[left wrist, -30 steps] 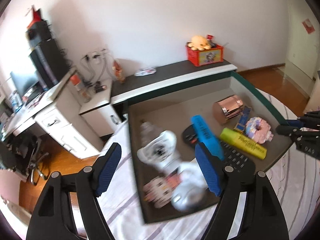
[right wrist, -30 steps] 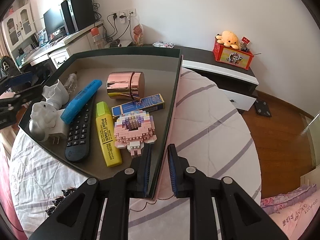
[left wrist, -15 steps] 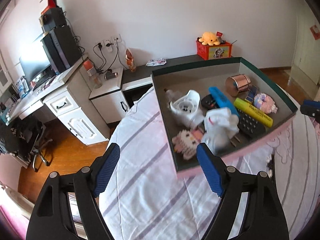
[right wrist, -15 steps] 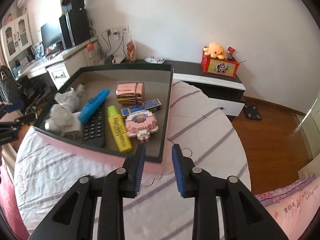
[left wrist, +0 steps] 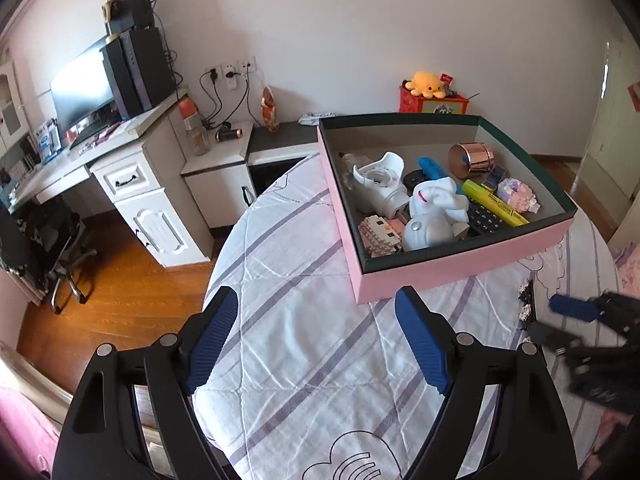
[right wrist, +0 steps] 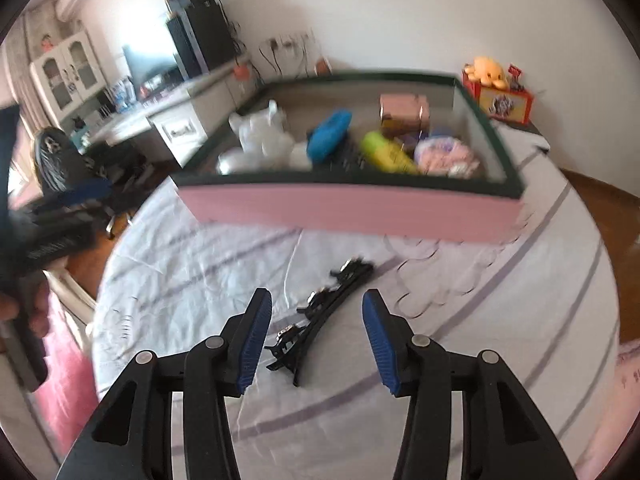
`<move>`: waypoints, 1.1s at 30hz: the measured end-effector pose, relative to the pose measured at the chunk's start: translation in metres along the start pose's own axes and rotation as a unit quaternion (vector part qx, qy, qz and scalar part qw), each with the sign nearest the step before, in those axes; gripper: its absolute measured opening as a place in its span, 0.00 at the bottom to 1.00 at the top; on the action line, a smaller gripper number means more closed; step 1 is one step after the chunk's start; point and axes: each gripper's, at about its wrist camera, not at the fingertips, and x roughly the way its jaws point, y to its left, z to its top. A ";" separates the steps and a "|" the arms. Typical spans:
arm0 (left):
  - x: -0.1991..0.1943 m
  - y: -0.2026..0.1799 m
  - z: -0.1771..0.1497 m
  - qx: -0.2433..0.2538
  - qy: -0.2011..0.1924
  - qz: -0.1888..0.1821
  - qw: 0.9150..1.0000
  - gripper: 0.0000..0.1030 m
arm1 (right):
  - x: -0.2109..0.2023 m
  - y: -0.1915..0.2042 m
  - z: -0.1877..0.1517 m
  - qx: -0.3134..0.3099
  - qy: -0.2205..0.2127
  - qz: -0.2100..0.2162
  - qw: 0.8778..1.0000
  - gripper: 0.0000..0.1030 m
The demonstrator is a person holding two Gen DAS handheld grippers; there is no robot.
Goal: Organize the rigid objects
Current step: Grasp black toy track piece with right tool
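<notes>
A pink box (left wrist: 460, 270) (right wrist: 352, 212) with a dark green rim sits on the striped bedspread (left wrist: 304, 320). It holds a white toy (left wrist: 434, 208), a remote, a yellow highlighter (left wrist: 494, 202), a blue marker (left wrist: 430, 166), a copper tin (left wrist: 472, 158) and block figures. A black hair clip (right wrist: 320, 316) lies on the bedspread in front of the box. My left gripper (left wrist: 316, 336) is open and empty, short of the box. My right gripper (right wrist: 316, 336) is open and empty, its fingers either side of the clip's near end, above it.
A white desk (left wrist: 132, 184) with monitor and speaker stands to the left, an office chair (left wrist: 48, 248) beside it. A red box with a yellow plush (left wrist: 430, 94) sits on a low cabinet behind. Wooden floor surrounds the bed.
Both grippers have pulled back from the box, which now rests on the bed. My right gripper has let go of the box wall and opened wide over the hair clip.
</notes>
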 end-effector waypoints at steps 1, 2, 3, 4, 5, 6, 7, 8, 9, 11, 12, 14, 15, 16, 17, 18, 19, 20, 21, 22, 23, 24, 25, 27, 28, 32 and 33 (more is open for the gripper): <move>0.001 0.000 0.001 0.000 0.000 0.001 1.000 0.80 | 0.004 0.001 -0.001 0.000 0.006 -0.007 1.000 0.48; 0.002 -0.001 0.002 0.000 0.001 -0.002 1.000 0.80 | 0.006 0.001 -0.002 -0.002 0.008 -0.004 1.000 0.48; 0.004 -0.001 0.004 -0.003 0.001 -0.005 1.000 0.80 | 0.008 0.001 -0.003 -0.007 0.010 0.001 1.000 0.48; 0.007 -0.001 0.006 -0.005 0.003 -0.008 1.000 0.80 | 0.011 0.000 -0.004 -0.013 0.014 0.000 1.000 0.47; 0.010 -0.002 0.007 -0.006 0.006 -0.008 1.000 0.80 | 0.013 -0.001 -0.006 -0.022 0.016 -0.005 1.000 0.40; 0.014 -0.002 0.010 -0.010 0.010 -0.003 1.000 0.80 | 0.012 -0.002 -0.008 -0.025 0.012 -0.006 1.000 0.31; 0.018 -0.003 0.013 -0.015 0.011 -0.003 1.000 0.80 | 0.011 -0.007 -0.010 -0.028 0.016 -0.006 0.999 0.22; 0.022 -0.003 0.016 -0.020 0.013 -0.004 1.000 0.80 | 0.008 -0.013 -0.011 -0.026 0.019 0.001 0.999 0.19; 0.024 -0.004 0.018 -0.022 0.014 -0.002 1.000 0.80 | 0.006 -0.017 -0.012 -0.025 0.019 0.003 1.000 0.19; 0.033 -0.007 0.024 -0.022 0.018 0.002 1.000 0.80 | -0.002 -0.034 -0.015 -0.025 0.019 -0.019 0.999 0.19; 0.037 -0.008 0.026 -0.023 0.022 0.007 0.999 0.80 | -0.005 -0.040 -0.016 -0.023 0.018 -0.024 0.999 0.19; 0.045 -0.011 0.031 -0.023 0.025 0.012 0.999 0.78 | -0.011 -0.064 -0.018 -0.012 0.019 -0.038 0.999 0.19; 0.050 -0.013 0.033 -0.021 0.030 0.012 0.999 0.77 | -0.013 -0.071 -0.018 -0.008 0.018 -0.044 0.999 0.19; 0.054 -0.015 0.036 -0.018 0.034 0.012 0.999 0.69 | -0.016 -0.084 -0.019 -0.001 0.018 -0.052 0.999 0.19; 0.060 -0.017 0.038 -0.014 0.040 0.013 0.999 0.62 | -0.017 -0.090 -0.020 0.003 0.017 -0.053 0.998 0.19; 0.066 -0.017 0.039 -0.013 0.047 0.014 0.999 0.59 | -0.019 -0.099 -0.020 0.008 0.016 -0.056 0.998 0.19; 0.070 -0.019 0.041 -0.012 0.051 0.015 0.999 0.52 | -0.020 -0.109 -0.020 0.013 0.015 -0.063 0.998 0.19; 0.076 -0.020 0.042 -0.010 0.055 0.015 0.998 0.47 | -0.020 -0.116 -0.019 0.017 0.014 -0.066 0.998 0.19; 0.079 -0.021 0.043 -0.011 0.058 0.016 0.998 0.46 | -0.021 -0.121 -0.017 0.021 0.012 -0.069 0.997 0.19; 0.081 -0.022 0.045 -0.010 0.056 0.014 0.998 0.41 | -0.021 -0.125 -0.015 0.022 0.011 -0.075 0.997 0.19; 0.083 -0.023 0.046 -0.007 0.058 0.014 0.998 0.34 | -0.020 -0.128 -0.013 0.022 0.011 -0.079 0.997 0.19; 0.085 -0.024 0.048 -0.003 0.059 0.014 0.998 0.31 | -0.019 -0.134 -0.011 0.023 0.010 -0.081 0.996 0.19; 0.087 -0.026 0.049 0.001 0.059 0.012 0.998 0.24 | -0.018 -0.137 -0.008 0.023 0.011 -0.083 0.996 0.19; 0.091 -0.029 0.050 0.009 0.061 0.004 0.998 0.17 | -0.014 -0.141 -0.002 0.022 0.013 -0.087 0.996 0.19; 0.093 -0.030 0.051 0.011 0.061 0.004 0.998 0.16 | -0.011 -0.145 0.003 0.021 0.012 -0.091 0.996 0.19; 0.099 -0.032 0.053 0.017 0.060 0.003 0.998 0.10 | -0.001 -0.154 0.016 0.018 0.015 -0.095 0.995 0.19; 0.100 -0.033 0.053 0.019 0.061 0.003 0.998 0.10 | 0.001 -0.155 0.018 0.018 0.014 -0.095 0.995 0.19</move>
